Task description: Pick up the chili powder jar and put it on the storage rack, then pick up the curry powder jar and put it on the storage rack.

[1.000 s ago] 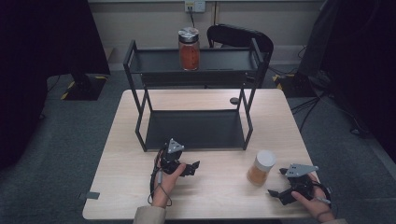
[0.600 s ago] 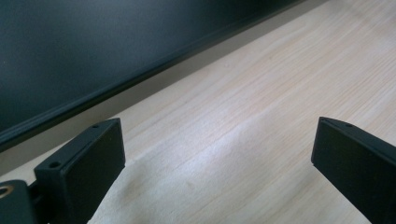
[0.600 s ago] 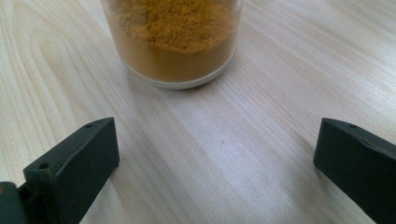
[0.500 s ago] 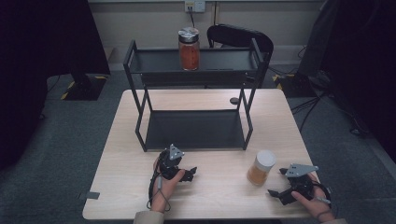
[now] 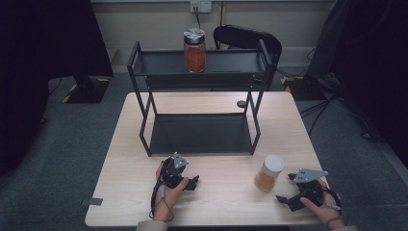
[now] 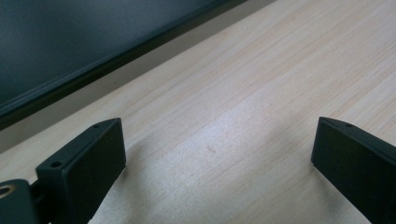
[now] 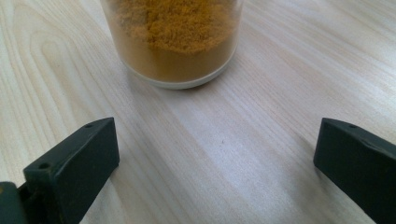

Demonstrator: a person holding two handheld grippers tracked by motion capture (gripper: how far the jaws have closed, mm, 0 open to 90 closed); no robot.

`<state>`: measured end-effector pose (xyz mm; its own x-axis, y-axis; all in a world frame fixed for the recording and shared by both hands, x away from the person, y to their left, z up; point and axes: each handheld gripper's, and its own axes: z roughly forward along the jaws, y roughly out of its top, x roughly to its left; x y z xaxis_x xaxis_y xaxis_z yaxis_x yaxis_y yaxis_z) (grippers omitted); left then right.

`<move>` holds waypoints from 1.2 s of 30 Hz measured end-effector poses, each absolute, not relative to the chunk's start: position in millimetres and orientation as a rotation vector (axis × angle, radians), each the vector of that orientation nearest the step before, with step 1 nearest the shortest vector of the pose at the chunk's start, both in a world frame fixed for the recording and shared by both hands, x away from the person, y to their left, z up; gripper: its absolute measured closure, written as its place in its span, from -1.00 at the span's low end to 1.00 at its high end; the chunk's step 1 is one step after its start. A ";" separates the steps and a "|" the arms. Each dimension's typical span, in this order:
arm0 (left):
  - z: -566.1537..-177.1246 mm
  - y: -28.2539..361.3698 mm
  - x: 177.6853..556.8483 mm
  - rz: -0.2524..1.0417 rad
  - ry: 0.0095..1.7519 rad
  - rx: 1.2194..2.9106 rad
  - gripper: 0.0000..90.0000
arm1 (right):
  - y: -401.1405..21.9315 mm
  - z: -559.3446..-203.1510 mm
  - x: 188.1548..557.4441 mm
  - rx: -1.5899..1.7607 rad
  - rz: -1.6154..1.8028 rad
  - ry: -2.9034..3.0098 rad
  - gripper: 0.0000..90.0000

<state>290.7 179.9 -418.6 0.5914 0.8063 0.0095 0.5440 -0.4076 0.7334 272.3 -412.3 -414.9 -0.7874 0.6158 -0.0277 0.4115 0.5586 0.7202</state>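
Near the front right corner of the surface point(image 5: 144, 144) stands a small jar of orange-yellow powder point(image 5: 269, 173), upright, with a pale lid, just beside the right hand-held gripper point(image 5: 288, 192) and well apart from the black two-tier rack point(image 5: 202, 139) behind it. From the right gripper view the jar point(image 7: 173, 42) sits straight ahead of the jaws, which stand wide apart with nothing between them and bare wood showing in the gap. The left hand-held gripper point(image 5: 192, 182) rests low on the surface near the rack's lower shelf, its jaws likewise spread wide and empty; its own view looks across the wood toward the dark shelf edge point(image 6: 93, 70).

The jar looks clear-walled, glass or hard plastic, I cannot tell which, and about two-thirds full of fine powder, so I would judge it light to moderate in weight, rigid, and smooth enough to slip if pinched weakly. Its round wall gives the flat jaws only narrow lines of contact. The sensible hold seems to be across the middle of the body, below the lid, jaws square to the wall, keeping it upright so the powder does not shift. A second, red-filled jar point(image 5: 195, 50) already stands on the rack's top shelf.
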 end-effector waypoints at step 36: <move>-422.2 184.9 289.8 0.470 1.081 2.104 -1.00 | -411.8 -414.9 272.6 0.852 1.056 2.518 -1.00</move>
